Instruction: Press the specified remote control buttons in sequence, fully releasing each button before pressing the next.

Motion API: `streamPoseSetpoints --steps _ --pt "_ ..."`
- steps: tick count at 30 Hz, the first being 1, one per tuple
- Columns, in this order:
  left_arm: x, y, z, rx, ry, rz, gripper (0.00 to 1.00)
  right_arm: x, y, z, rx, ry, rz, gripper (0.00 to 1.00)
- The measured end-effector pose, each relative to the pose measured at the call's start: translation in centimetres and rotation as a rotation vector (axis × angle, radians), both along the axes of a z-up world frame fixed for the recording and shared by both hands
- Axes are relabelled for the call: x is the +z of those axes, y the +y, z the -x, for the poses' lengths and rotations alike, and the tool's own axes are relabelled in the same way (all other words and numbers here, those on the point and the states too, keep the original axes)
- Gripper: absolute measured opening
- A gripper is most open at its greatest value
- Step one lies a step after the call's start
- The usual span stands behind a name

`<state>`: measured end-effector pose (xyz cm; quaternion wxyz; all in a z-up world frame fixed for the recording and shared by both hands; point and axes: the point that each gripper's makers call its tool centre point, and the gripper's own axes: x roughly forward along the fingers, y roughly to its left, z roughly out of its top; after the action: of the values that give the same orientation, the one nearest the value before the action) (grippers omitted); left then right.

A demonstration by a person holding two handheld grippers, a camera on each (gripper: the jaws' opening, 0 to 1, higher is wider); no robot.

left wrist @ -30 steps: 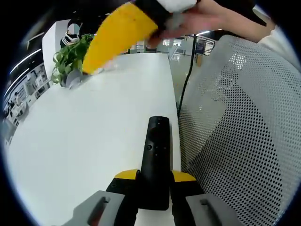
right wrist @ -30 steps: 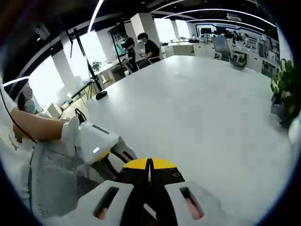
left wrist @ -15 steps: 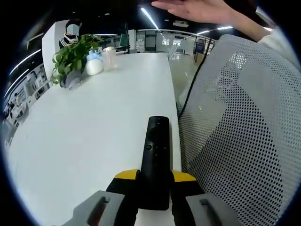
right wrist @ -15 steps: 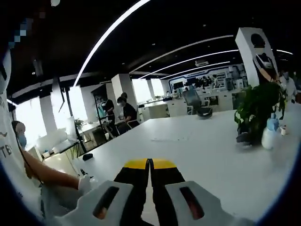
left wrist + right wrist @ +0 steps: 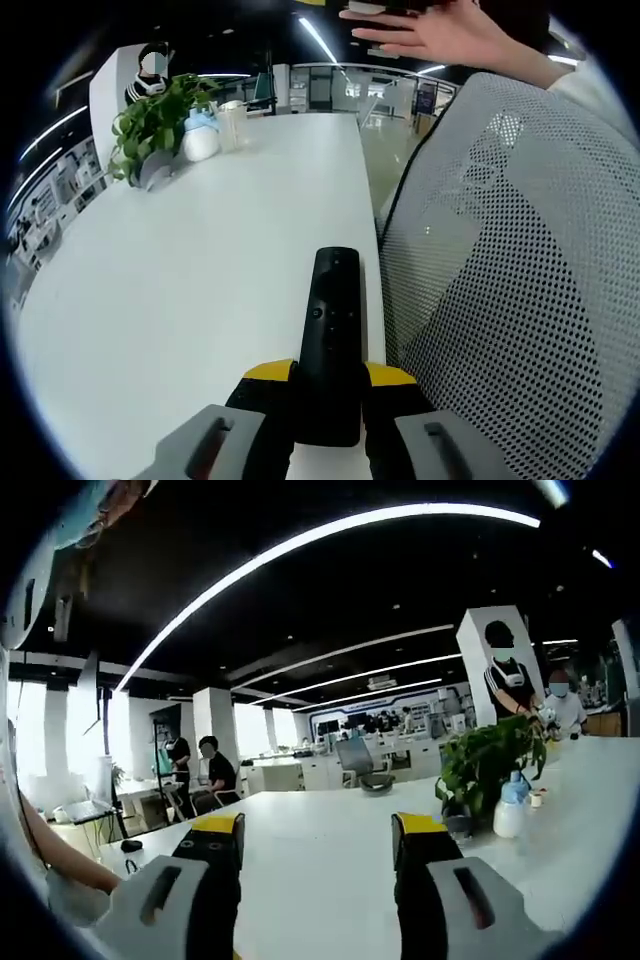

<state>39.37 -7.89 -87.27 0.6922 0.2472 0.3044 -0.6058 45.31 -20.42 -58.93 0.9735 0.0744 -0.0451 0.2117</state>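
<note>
Black and slim, the remote control (image 5: 333,340) stands lengthwise between the jaws of the left gripper (image 5: 328,385), whose yellow-tipped fingers (image 5: 268,372) pinch its lower end from both sides; its button end points away from the camera, out over the white table (image 5: 190,260). The remote lies close to the table's edge, just beside the grey mesh back of an office chair (image 5: 500,280). Above that chair, at the top of the left gripper view, a person's hand (image 5: 440,30) is held flat with fingers stretched out, well apart from the remote; whatever it carries is cut off by the rim, so I cannot tell what it grips. At the far end of the table stand a potted plant (image 5: 155,120) and a white bottle (image 5: 202,140) next to it. In the right gripper view the right gripper (image 5: 318,880) is raised and level, aimed across the table toward the plant (image 5: 485,770), its two jaws spread wide apart with nothing between them. People sit at distant desks (image 5: 205,775) in the office behind.
</note>
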Motion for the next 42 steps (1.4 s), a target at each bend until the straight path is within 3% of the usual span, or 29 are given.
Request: streamPoseSetpoints --steps 5,8,10,14,16,18,20,24,28,37,42 --pt "0.0 -0.1 0.0 0.006 0.005 0.009 0.25 0.1 -0.4 0.7 -0.067 -0.067 0.034 1.0" --pt "0.0 -0.1 0.0 0.007 0.003 0.01 0.25 -0.2 -0.1 1.1 -0.081 -0.076 0.045 1.0" --pt "0.0 -0.1 0.0 0.007 0.002 0.01 0.25 0.2 0.0 1.6 -0.107 -0.118 0.001 1.0" --pt "0.0 -0.2 0.0 -0.005 -0.012 -0.003 0.25 0.5 -0.5 1.8 -0.129 -0.166 0.005 1.0" --pt "0.0 -0.2 0.0 -0.001 -0.008 -0.005 0.25 0.0 -0.9 1.3 -0.134 -0.139 -0.016 1.0" --pt "0.0 -0.2 0.0 -0.001 -0.007 -0.003 0.25 -1.0 -1.7 0.8 -0.183 -0.093 0.017 1.0" --pt "0.0 -0.2 0.0 -0.002 -0.009 -0.003 0.25 -1.3 -1.6 0.4 -0.172 -0.078 0.034 1.0" --pt "-0.1 -0.2 0.0 -0.003 -0.01 -0.004 0.25 -1.2 -1.6 0.7 -0.195 -0.122 0.122 1.0" --pt "0.0 -0.2 0.0 -0.003 -0.01 -0.018 0.25 -1.8 -0.9 0.6 -0.167 -0.099 0.16 0.98" --pt "0.0 0.1 -0.2 0.0 -0.01 -0.009 0.25 -2.1 -2.1 0.3 -0.219 -0.081 0.161 1.0" --pt "-0.3 0.9 -1.0 0.031 -0.011 -0.046 0.25 -2.2 -2.4 0.3 -0.229 -0.082 0.17 0.99"
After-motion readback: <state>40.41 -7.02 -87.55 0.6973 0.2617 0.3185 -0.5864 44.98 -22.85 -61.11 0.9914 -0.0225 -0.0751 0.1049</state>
